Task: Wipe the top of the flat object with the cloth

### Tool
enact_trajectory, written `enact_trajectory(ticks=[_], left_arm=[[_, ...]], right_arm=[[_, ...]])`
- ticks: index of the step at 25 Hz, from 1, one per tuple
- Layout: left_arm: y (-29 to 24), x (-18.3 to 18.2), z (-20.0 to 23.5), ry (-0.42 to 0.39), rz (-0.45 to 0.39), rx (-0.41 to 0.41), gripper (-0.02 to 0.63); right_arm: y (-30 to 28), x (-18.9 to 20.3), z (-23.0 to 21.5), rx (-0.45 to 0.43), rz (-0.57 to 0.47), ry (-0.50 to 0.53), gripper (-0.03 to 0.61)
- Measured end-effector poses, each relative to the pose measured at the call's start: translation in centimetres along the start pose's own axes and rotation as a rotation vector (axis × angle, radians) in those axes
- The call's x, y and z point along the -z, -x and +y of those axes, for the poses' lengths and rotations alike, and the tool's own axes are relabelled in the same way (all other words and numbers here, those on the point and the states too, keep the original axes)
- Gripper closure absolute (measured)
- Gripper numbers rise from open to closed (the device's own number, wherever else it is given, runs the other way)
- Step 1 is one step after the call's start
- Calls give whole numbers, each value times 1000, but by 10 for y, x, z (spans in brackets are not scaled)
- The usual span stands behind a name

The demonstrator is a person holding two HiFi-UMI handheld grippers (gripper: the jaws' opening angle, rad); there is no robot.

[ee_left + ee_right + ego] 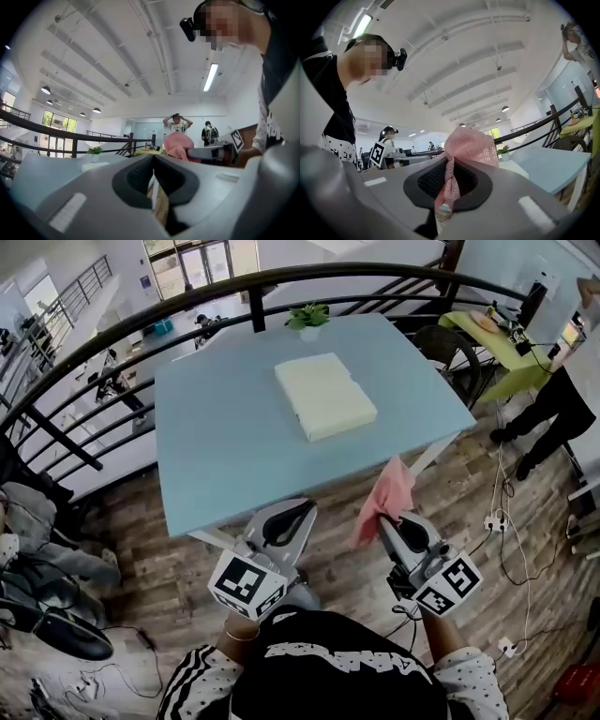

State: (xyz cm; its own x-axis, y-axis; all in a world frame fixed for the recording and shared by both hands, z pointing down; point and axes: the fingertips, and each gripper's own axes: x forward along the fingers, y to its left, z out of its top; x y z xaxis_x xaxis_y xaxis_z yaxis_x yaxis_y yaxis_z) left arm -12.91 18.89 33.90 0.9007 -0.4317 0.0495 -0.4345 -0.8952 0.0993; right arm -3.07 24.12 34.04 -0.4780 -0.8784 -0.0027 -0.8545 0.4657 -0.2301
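A pale cream flat pad (324, 395) lies on the light blue table (225, 446), toward its far middle. A pink cloth (384, 501) hangs from my right gripper (390, 520), which is shut on it just off the table's near right corner. In the right gripper view the pink cloth (461, 154) is pinched between the dark pads and bunches up above them. My left gripper (292, 517) is held below the table's near edge, jaws closed with nothing between them. The left gripper view shows the pink cloth (176, 144) off to the right and the pad (98, 166) small at left.
A small potted plant (307, 319) stands at the table's far edge. A dark curved railing (141, 324) runs behind the table. A person (553, 418) stands at right beside a green desk (497, 343). Cables and a power strip (492, 521) lie on the wooden floor.
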Motion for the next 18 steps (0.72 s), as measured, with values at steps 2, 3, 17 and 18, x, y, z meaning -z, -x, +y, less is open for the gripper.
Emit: enact_trajectory(ticks=[2, 3, 17, 18], left_arm=[[-6, -3, 17, -1, 6, -4, 614], [-9, -6, 26, -3, 1, -8, 614], [-31, -26, 134, -1, -45, -19, 614], [-33, -25, 138, 3, -42, -24, 614]], right_arm=[[-17, -4, -6, -2, 2, 2, 554], [-26, -6, -9, -2, 3, 1, 554], [-136, -15, -38, -38, 22, 19, 554], [-140, -14, -41, -40, 22, 17, 554]])
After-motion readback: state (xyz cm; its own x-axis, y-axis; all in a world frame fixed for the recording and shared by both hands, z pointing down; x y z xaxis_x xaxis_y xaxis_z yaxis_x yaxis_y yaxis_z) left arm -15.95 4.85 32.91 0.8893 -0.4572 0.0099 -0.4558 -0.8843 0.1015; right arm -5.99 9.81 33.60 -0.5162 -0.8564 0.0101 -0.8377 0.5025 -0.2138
